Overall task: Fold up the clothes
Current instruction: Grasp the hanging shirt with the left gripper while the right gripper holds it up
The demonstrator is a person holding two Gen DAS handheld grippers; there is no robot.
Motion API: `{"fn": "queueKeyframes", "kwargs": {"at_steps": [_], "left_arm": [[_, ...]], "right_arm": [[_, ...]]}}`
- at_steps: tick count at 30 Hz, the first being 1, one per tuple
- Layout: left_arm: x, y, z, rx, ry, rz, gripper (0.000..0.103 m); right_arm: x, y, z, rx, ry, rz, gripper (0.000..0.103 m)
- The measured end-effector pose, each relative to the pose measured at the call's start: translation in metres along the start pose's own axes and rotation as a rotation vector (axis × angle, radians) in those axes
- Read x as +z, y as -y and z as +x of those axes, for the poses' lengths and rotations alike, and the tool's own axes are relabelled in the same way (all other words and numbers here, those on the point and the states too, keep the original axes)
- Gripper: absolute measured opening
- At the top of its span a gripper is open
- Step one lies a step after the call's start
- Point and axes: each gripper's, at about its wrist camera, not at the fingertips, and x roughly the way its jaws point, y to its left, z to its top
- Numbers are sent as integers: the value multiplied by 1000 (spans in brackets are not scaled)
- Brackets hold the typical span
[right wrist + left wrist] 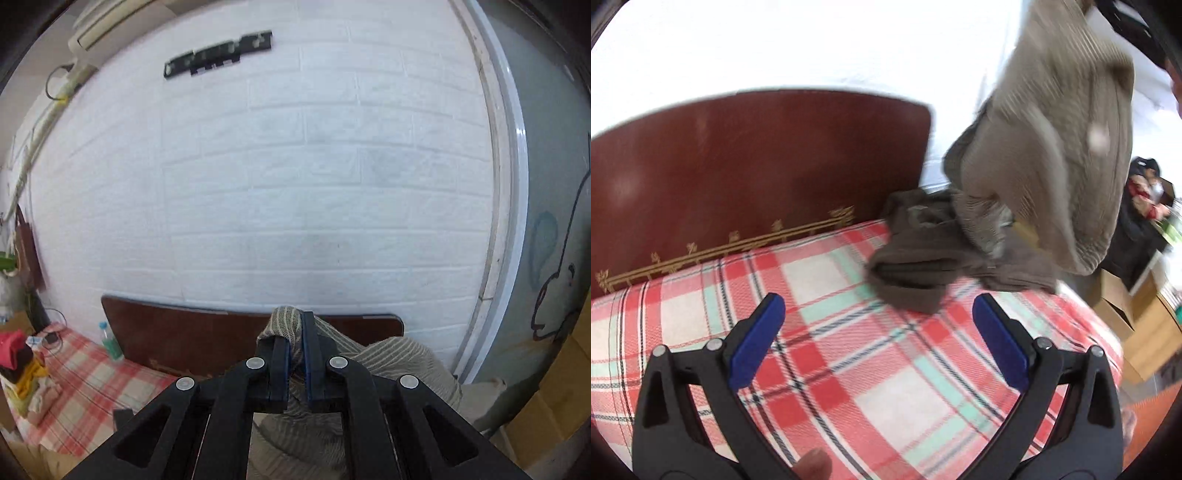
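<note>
A beige ribbed sweater (1056, 147) hangs in the air at the right of the left wrist view, its lower end touching a crumpled dark brown garment (934, 266) on the plaid bed cover (849, 350). My left gripper (879, 306) is open and empty, low over the bed, short of the brown garment. My right gripper (295, 332) is shut on the top edge of the beige sweater (391, 354) and holds it up high, facing the white wall; the sweater drapes down below the fingers.
A dark red headboard (757, 166) stands behind the bed against a white brick wall (295, 184). A pile of folded clothes (18, 365) and a bottle (110, 343) lie at the far left of the bed. Cardboard boxes (1115, 302) stand past the right edge.
</note>
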Motion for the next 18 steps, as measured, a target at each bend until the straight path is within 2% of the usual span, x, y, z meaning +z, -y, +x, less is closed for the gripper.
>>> {"fn": "queueKeyframes", "kwargs": {"at_steps": [4, 6, 8, 11, 14, 16, 18], "left_arm": [[-1, 12, -51, -65, 89, 34, 102], [-3, 10, -79, -119, 131, 12, 102], [-6, 5, -104, -133, 180, 1, 102], [-12, -8, -137, -80, 250, 6, 102], [-10, -27, -154, -53, 274, -29, 102], [-7, -34, -155, -19, 271, 4, 102], [-6, -35, -159, -32, 265, 33, 102]], "right_arm": [[40, -41, -55, 49, 95, -13, 5], [52, -53, -71, 70, 119, -12, 5], [57, -75, -89, 107, 126, -16, 5], [54, -113, -112, 174, 137, -24, 5], [42, -153, -133, 251, 151, -36, 5], [40, -173, -148, 299, 169, -50, 5], [37, -187, -161, 348, 180, -59, 5]]}}
